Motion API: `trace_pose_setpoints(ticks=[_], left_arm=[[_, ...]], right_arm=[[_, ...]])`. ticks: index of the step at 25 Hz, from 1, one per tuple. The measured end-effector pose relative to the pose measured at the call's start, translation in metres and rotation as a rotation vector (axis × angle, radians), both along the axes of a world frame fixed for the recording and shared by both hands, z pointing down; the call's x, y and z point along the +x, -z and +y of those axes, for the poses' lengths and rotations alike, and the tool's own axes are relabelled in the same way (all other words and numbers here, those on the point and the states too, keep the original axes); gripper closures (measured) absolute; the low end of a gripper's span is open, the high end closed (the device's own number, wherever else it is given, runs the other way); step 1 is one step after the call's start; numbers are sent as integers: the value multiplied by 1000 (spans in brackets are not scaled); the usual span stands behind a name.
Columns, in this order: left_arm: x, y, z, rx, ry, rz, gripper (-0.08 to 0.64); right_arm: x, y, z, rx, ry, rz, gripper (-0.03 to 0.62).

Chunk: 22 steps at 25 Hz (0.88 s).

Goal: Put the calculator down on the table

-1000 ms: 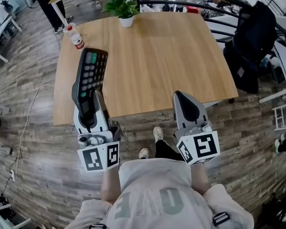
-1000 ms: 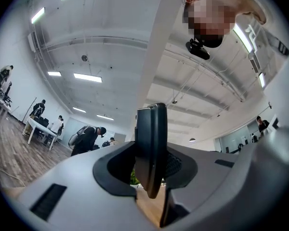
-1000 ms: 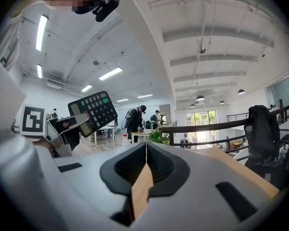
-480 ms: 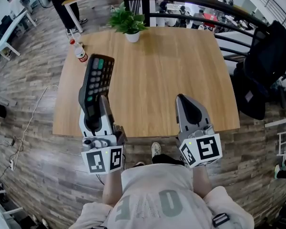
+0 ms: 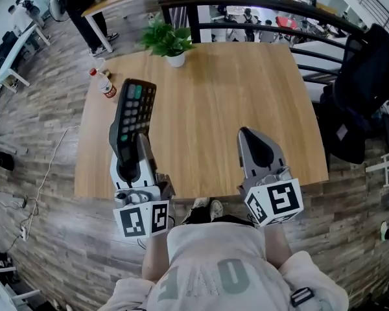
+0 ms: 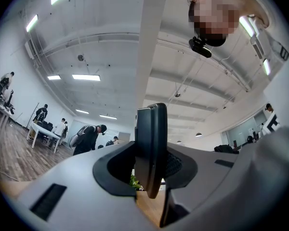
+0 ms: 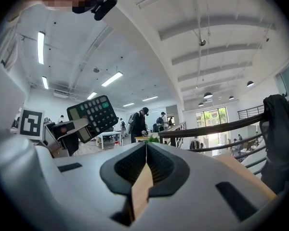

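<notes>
While my left tongs (image 5: 138, 146) pinch the black calculator (image 5: 132, 112), it points forward, seemingly above the light wooden tabletop (image 5: 227, 89); right tongs (image 5: 249, 137) closed, empty.

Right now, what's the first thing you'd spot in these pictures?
A big black calculator stands out most: the left gripper pinches its near end and holds it up over the left side of the wooden table. The right gripper is shut and empty at the table's near edge. A green plant sits at the far edge, with a bottle at the far left corner.
</notes>
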<state>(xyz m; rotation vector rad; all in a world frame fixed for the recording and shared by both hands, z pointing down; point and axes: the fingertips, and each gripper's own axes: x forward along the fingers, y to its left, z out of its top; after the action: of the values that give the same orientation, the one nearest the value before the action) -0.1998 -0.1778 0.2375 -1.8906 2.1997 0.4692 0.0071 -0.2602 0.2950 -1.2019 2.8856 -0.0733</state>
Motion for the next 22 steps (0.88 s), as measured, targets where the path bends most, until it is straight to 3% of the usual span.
trace_pose_setpoints(ticks=[8,17,22], left_arm=[[-4,-1,-44,-11,-67,-4,449],[2,-6,-52,-20,-123,24,449],[-1,-11,-64,-64,-156,34,449]], right_arm=[[-6,6,-20,-11,-38,-21,572],[-15,12,-21,-9,-35,-54,572],[-20,13,-21,-8,-22,-81,572]])
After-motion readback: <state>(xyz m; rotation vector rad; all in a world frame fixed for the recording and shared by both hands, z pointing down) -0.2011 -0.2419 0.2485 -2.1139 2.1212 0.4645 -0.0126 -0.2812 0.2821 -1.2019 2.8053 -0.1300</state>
